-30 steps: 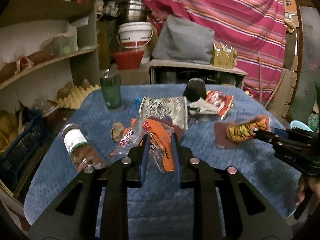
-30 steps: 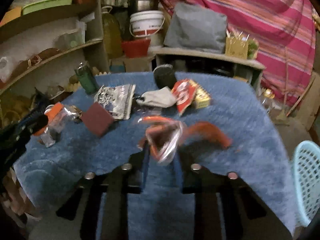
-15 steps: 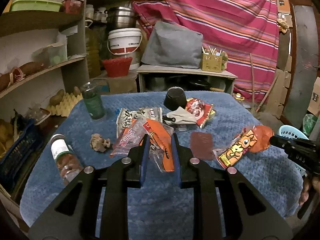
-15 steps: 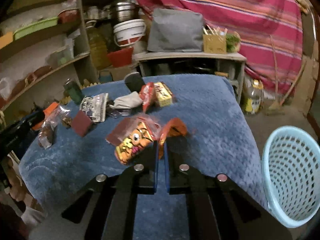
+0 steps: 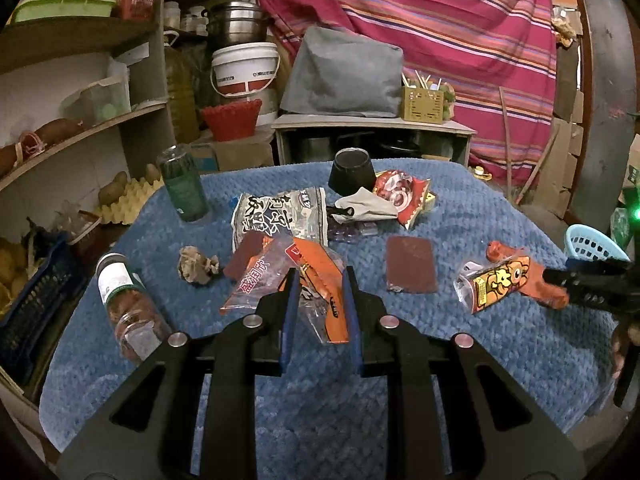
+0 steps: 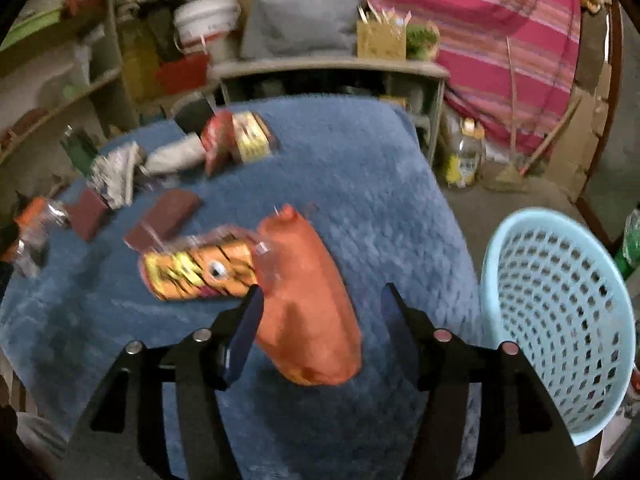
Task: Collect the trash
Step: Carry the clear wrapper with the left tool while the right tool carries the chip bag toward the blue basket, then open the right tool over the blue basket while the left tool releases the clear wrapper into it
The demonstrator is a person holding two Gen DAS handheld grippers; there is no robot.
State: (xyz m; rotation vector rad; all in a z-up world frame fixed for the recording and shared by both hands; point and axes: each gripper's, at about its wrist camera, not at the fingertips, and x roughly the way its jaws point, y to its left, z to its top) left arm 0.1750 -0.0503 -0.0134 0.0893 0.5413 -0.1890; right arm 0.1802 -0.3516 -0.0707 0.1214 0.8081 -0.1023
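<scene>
My left gripper (image 5: 318, 280) is shut on an orange and clear snack wrapper (image 5: 320, 276) held above the blue table cloth (image 5: 460, 344). My right gripper (image 6: 322, 300) has its jaws open; an orange tiger-print wrapper (image 6: 304, 292) lies between them, and whether it rests on the cloth or is falling I cannot tell. That wrapper also shows in the left wrist view (image 5: 504, 280) at the right gripper's tip. A light blue basket (image 6: 560, 312) stands off the table's right edge. More trash lies on the cloth: a grey printed bag (image 5: 280, 216), a red wrapper (image 5: 404, 196), a crumpled paper ball (image 5: 196, 266).
On the cloth are a green bottle (image 5: 184, 184), a lying jar (image 5: 128, 304), a black cup (image 5: 352, 172), a grey rag (image 5: 366, 204) and two brown pads (image 5: 410, 264). Shelves (image 5: 80, 132) stand at left, a low cabinet (image 5: 372, 136) behind.
My right gripper has carried the tiger-print wrapper right toward the basket and its jaws have opened. My left gripper has pulled back slightly, still holding its wrapper.
</scene>
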